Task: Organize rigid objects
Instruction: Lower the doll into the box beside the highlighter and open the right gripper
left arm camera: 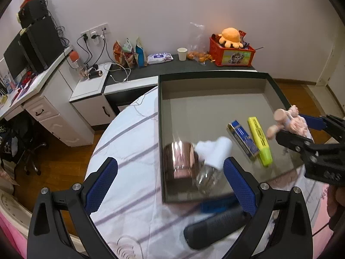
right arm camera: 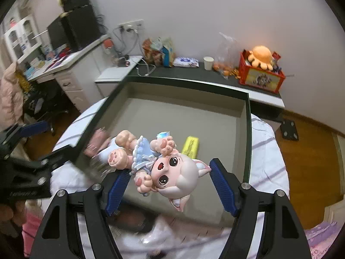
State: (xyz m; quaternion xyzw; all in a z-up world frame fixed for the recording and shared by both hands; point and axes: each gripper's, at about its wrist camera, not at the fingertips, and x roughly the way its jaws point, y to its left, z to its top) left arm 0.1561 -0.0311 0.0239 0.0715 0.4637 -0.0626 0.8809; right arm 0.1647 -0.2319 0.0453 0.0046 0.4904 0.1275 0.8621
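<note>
**Four items boxed, one in the air, at least two on the cloth**

Four objects lie in the shallow dark-rimmed box [left arm camera: 278, 86] on the round cloth-covered table [left arm camera: 129, 142]:
- a copper-coloured metal cup [left arm camera: 181, 161], on its side near the box's near-left corner;
- a clear bottle with a white cap [left arm camera: 212, 153], blurred, touching or overlapping the cup;
- a blue rectangular case [left arm camera: 243, 139], lying flat, mid-right;
- a yellow highlighter [left arm camera: 259, 143], just beside the case, roughly parallel to it.

In transit: a pink cat-eared figurine in a blue dress [right arm camera: 163, 168]. The right gripper [right arm camera: 168, 183] has its blue pads clamped on the head, the body sticking out forward, feet towards the far wall. It hangs over the near part of the box, above the floor and not touching it. Judged next: lower and release in the free space.

Outstanding: a dark ribbed cylindrical object [left arm camera: 215, 226] and a blue object [left arm camera: 217, 206], both on the cloth just outside the near rim; too blurred to name more closely.

The left gripper [left arm camera: 170, 179] stands spread wide with nothing between its pads, over the near-left corner of the box.

Progress, as a judgement: past halfway. The far half of the box is bare, so room is not a constraint.
</note>
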